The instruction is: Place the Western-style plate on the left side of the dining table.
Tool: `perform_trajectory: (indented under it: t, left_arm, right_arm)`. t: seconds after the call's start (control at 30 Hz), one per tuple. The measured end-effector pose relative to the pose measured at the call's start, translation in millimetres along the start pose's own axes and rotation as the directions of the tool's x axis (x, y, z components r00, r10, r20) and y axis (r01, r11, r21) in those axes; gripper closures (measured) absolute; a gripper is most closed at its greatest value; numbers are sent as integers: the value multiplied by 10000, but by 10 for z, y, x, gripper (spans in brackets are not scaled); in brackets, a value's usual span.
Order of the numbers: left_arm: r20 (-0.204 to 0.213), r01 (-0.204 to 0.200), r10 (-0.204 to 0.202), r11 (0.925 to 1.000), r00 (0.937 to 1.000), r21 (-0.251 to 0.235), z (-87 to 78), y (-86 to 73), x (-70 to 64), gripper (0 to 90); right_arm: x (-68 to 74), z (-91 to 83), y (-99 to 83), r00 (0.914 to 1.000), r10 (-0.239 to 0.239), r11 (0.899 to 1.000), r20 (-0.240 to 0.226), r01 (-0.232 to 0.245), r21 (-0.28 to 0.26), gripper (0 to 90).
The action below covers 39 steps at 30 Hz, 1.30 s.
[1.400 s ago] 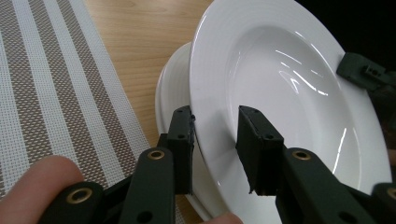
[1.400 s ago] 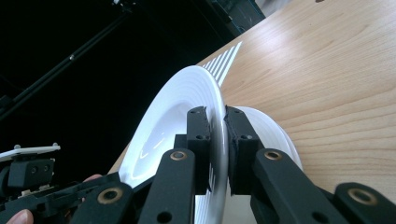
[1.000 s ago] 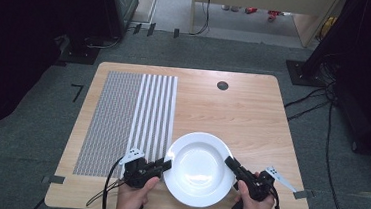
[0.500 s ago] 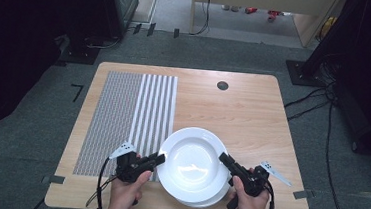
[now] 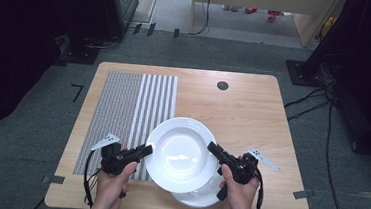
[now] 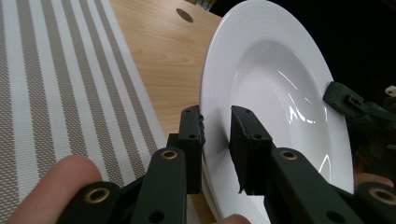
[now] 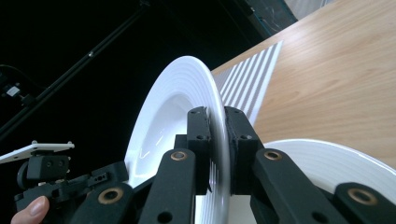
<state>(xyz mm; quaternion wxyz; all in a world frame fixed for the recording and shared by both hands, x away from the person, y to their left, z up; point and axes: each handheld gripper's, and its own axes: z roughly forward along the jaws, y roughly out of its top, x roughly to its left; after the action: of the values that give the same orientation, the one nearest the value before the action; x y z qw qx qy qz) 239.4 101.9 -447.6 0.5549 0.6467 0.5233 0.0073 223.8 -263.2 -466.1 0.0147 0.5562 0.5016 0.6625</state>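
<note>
Lifted off lower plate (image 5: 201, 198) near table (image 5: 253, 110) front edge since a second ago, top plate (image 5: 179, 154) now held between left gripper (image 5: 142, 152) and right gripper (image 5: 215, 151), jaws narrow on both rims, probably for moving elsewhere.

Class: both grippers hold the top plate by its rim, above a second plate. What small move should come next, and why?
Probably carry the top plate left toward the striped mat. The left gripper and right gripper clamp opposite rims, and it hangs clear of the lower plate, so it seems ready to move sideways.
</note>
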Motion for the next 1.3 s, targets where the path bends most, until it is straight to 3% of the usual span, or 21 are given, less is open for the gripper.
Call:
perform_trajectory:
  t: [0.7,1.3]
  left_arm:
    - [-756,362,-417,9967,9963,-727,-369,316,376,757]
    - [-1354,722,-858,9921,9871,-1025,-517,449,767,754]
  right_arm:
    - [295,699,36,9990,25,9980,-441,3,631,828]
    - [389,1263,-7,9986,-20,9906,-533,92,1364,825]
